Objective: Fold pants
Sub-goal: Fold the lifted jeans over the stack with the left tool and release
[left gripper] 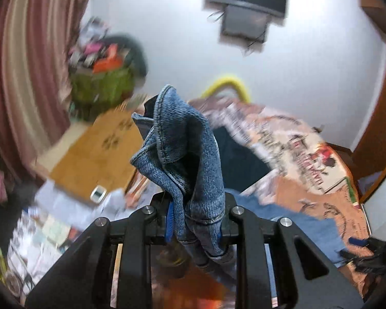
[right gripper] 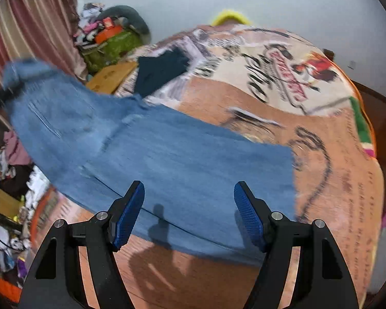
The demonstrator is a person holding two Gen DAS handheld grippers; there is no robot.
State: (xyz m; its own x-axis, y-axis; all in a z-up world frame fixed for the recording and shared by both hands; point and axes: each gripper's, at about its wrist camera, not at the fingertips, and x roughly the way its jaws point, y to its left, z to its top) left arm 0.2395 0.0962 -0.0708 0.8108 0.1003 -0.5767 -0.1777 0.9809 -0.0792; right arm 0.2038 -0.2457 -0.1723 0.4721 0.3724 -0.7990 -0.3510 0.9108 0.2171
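Blue denim pants [right gripper: 151,149] lie stretched across the patterned blanket on the bed [right gripper: 244,103], one end lifted at the left. In the left wrist view my left gripper [left gripper: 193,221] is shut on a bunched corner of the pants [left gripper: 185,154], held up above the bed. My right gripper [right gripper: 189,213] is open and empty, hovering just above the near edge of the pants; its blue pads [right gripper: 128,216] stand wide apart. The right gripper also shows at the lower right of the left wrist view [left gripper: 368,255].
A folded dark garment [right gripper: 162,69] lies on the bed's far side. A cardboard box [right gripper: 110,77] and a cluttered green pile [right gripper: 110,43] stand left of the bed. Striped curtains [right gripper: 38,25] hang at left. Loose clutter [left gripper: 51,226] covers the floor.
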